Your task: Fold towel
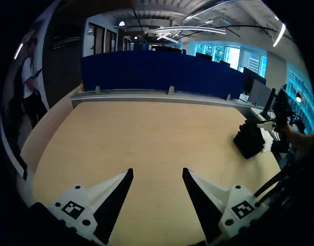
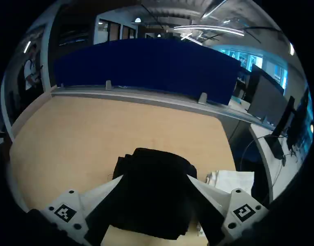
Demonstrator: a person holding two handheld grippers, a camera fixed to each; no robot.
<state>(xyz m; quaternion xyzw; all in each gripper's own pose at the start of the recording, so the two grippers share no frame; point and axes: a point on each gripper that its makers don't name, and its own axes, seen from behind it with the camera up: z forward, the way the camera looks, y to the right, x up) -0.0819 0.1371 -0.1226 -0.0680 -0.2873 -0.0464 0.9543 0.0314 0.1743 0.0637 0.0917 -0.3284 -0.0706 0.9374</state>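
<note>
A black towel (image 2: 155, 192), folded into a thick stack, lies between the fingers of my right gripper (image 2: 155, 180) and hides their inner edges. The fingers stand wide apart on either side of it, and I cannot tell whether they press on it. In the left gripper view the same black towel (image 1: 249, 139) rests near the right edge of the wooden table (image 1: 149, 135), with the right gripper (image 1: 282, 112) and a hand behind it. My left gripper (image 1: 157, 172) hovers open above bare tabletop, nothing between its fingers.
A blue partition (image 1: 157, 74) with a grey rail runs along the table's far edge. Something white (image 2: 233, 180) lies beside the towel at the table's right edge. Monitors (image 2: 263, 96) stand on desks to the right. A person (image 1: 28, 82) stands far left.
</note>
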